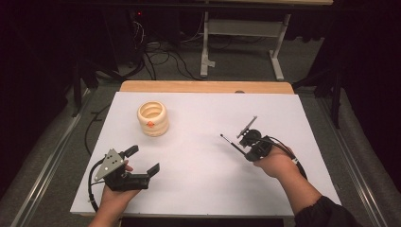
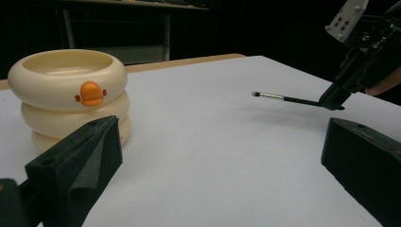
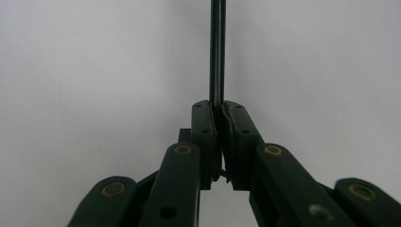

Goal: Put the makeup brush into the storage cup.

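My right gripper is closed on a thin black brush; in the right gripper view the two jaws meet around the handle, which runs straight up from between them over the white table sheet. In the high view the brush points up and to the left from the jaws, over the right half of the sheet. In the left gripper view the brush is held roughly level above the sheet, its small tip clear of the surface, with a faint shadow below it. My right hand holds the gripper body from behind. My left gripper is open, jaws well apart, with nothing between them; it sits over the near left part of the sheet, held in my left hand. In the left gripper view its jaws frame the scene, and the cream holder, made of three stacked rings with an orange mark on the front, stands upright just beyond the left jaw. In the high view the holder stands on the far left part of the sheet, well apart from the brush.
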